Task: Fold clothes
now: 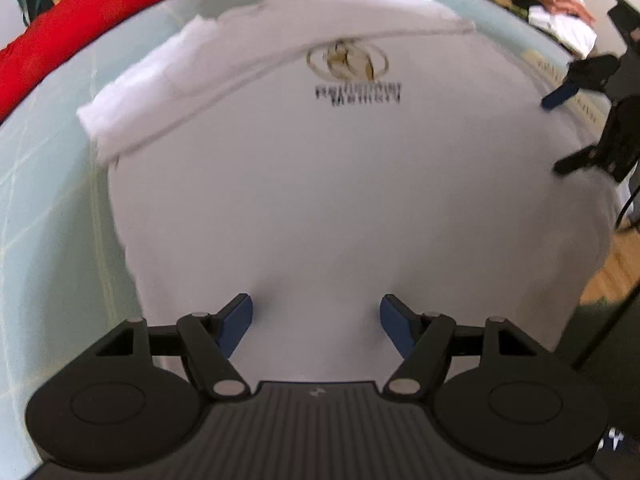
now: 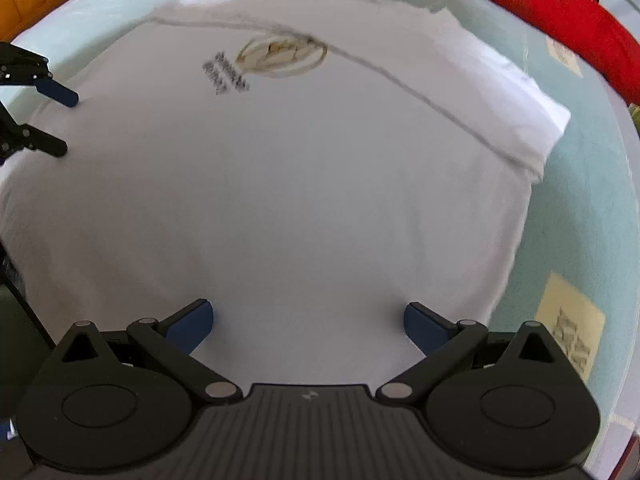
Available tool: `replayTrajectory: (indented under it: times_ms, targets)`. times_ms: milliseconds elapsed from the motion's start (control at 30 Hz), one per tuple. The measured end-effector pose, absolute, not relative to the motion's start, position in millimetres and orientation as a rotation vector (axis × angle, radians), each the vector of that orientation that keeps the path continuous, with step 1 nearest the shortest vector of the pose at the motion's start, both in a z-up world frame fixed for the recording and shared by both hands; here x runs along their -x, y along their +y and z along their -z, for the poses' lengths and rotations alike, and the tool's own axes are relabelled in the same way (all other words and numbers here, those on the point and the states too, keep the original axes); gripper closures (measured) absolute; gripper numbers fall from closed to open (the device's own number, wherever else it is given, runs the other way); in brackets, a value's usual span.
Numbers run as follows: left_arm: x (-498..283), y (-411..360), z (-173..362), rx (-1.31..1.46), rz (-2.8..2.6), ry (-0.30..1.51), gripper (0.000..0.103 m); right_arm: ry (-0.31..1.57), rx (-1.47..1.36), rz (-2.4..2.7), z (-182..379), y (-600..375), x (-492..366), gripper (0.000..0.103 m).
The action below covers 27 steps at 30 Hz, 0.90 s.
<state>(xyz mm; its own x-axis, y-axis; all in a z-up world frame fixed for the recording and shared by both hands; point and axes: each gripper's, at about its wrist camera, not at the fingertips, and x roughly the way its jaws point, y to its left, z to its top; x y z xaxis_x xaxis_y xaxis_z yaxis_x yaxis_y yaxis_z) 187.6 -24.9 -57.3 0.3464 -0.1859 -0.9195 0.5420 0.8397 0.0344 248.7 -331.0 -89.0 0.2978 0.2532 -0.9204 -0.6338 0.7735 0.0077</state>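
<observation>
A white T-shirt [image 1: 320, 200] with a gold emblem and black lettering [image 1: 348, 60] lies spread flat on a pale green table [image 1: 48, 200]. One sleeve [image 1: 132, 108] is folded in over the body. My left gripper [image 1: 316, 320] hangs open just over the shirt's near part, with only flat cloth beneath its blue pads. In the right wrist view the same shirt [image 2: 300, 180] fills the frame, and my right gripper [image 2: 308, 320] stands open above it, holding nothing. Each gripper also shows in the other's view: the right gripper [image 1: 560, 132] and the left gripper [image 2: 66, 122], both open at the shirt's edge.
A red cloth [image 1: 80, 20] runs along the table's far side. A pile of other clothes [image 1: 560, 20] sits beyond the far right corner. Yellowish paper labels [image 2: 568, 340] are stuck to the table beside the shirt. Wooden floor [image 1: 612, 272] shows past the table's edge.
</observation>
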Motion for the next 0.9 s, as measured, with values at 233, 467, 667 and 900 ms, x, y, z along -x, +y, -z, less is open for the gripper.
replayTrajectory:
  times_ms: [233, 467, 667, 900]
  targets:
    - [-193.2, -29.1, 39.9, -0.381, 0.468, 1.097, 0.032, 1.137, 0.521, -0.636, 72.3, -343.2, -235.8, 0.0]
    - [-219.7, -28.3, 63.6, -0.351, 0.547, 1.037, 0.031, 1.086, 0.377, -0.513, 69.8, -329.8, -259.1, 0.0]
    - [-217.1, -12.4, 67.2, -0.319, 0.6, 1.013, 0.03, 1.052, 0.387, -0.525, 83.9, -305.9, -257.5, 0.0]
    - [-225.7, -11.3, 71.3, -0.302, 0.624, 0.98, 0.026, 0.971, 0.408, -0.581, 85.7, -291.9, -260.4, 0.0]
